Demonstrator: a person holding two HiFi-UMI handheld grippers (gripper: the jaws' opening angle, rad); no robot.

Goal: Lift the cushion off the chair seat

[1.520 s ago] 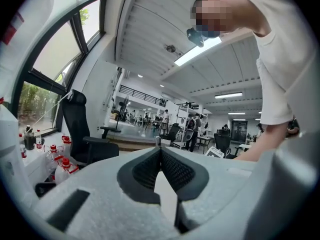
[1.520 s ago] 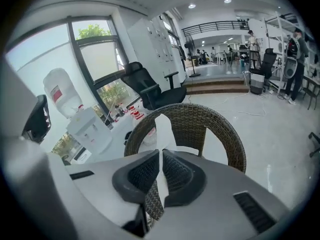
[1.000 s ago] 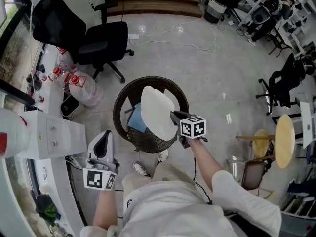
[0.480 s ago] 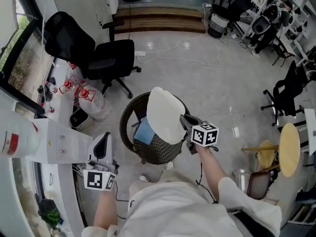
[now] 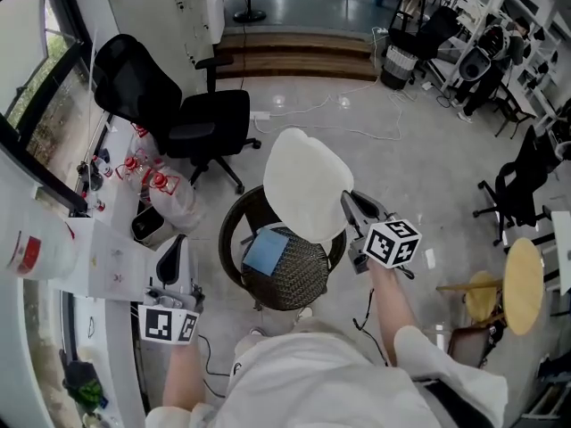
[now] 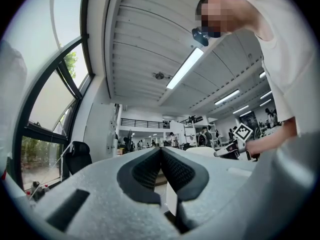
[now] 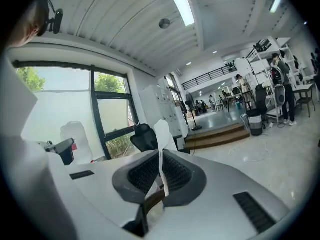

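A white, flat cushion (image 5: 306,184) hangs in the air above a round, dark wicker chair (image 5: 228,230). My right gripper (image 5: 350,205) is shut on the cushion's right edge. In the right gripper view the cushion (image 7: 161,134) shows edge-on, pinched between the pads of the right gripper (image 7: 161,169). A blue pad (image 5: 266,251) lies uncovered on the chair seat. My left gripper (image 5: 174,246) is held at the chair's left, apart from it, shut with nothing in it. In the left gripper view its pads (image 6: 150,168) meet at the tip, and the cushion (image 6: 200,151) shows far to the right.
A black office chair (image 5: 192,114) stands beyond the wicker chair. A clear bag (image 5: 169,199) and red-capped bottles (image 5: 143,163) sit by a white desk (image 5: 98,257) at the left. Cables (image 5: 357,119) cross the floor. A round wooden stool (image 5: 522,275) stands at the right.
My right gripper has risen with the cushion, which went from lying over the chair to hanging above it, uncovering the blue pad. The left gripper has also come up a little.
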